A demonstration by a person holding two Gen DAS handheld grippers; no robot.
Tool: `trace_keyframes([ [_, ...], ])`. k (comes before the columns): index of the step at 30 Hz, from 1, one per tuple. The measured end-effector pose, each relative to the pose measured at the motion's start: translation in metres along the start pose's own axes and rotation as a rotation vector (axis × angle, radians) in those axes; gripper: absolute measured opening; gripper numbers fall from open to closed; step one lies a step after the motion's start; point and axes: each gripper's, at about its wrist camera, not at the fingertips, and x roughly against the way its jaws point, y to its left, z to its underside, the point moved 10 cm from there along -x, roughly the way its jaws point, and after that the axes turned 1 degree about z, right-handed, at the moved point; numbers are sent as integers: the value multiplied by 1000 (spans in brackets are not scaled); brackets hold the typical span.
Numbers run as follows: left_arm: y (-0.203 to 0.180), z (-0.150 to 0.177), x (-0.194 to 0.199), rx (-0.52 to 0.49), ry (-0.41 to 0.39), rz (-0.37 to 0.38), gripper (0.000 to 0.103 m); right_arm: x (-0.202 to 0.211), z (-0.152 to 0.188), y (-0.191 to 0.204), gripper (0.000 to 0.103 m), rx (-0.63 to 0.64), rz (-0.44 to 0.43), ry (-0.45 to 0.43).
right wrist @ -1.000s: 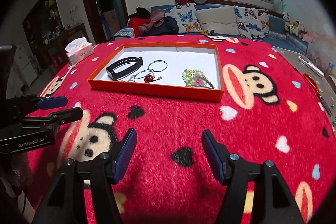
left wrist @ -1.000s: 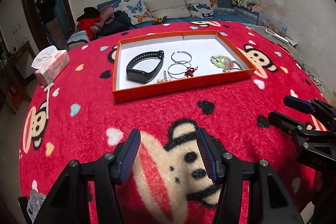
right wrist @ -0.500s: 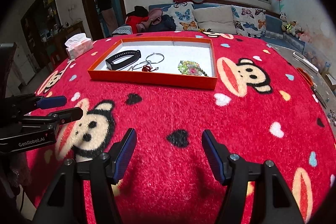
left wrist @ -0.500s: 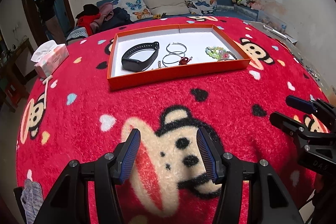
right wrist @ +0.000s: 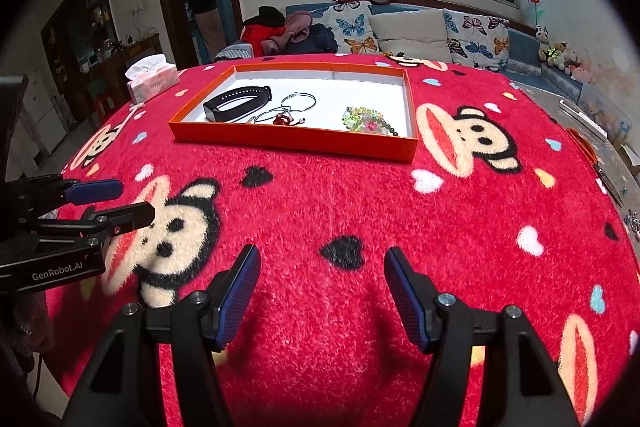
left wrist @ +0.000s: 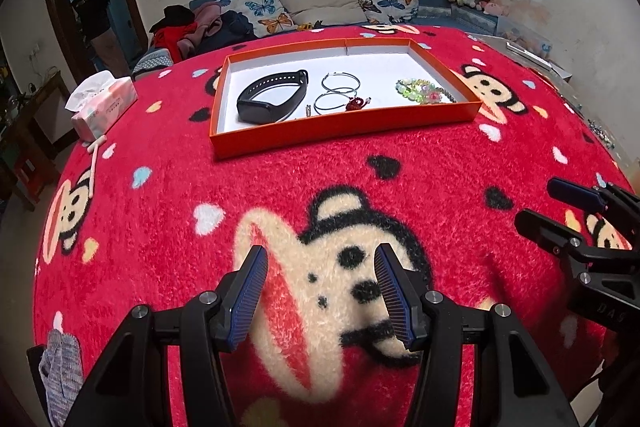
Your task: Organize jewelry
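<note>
Across the red monkey-print blanket (left wrist: pixel 400 155) — an orange tray (left wrist: pixel 344 127), sofa (right wrist: pixel 408 31) behind — both grippers' jaws spread, empty.

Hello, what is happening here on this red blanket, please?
A person holds two grippers above the red blanket, and both are open and empty. The left gripper and right gripper hover short of the orange tray. Inside it lie a black band, hoop earrings, a red charm and a bead bracelet, all untouched.
</note>
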Motion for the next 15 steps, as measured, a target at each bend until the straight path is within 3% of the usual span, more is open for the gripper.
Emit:
trace_keyframes([
  [15, 1, 10, -4, 6, 18, -10, 59, 0, 4, -6, 70, -4, 12, 5],
])
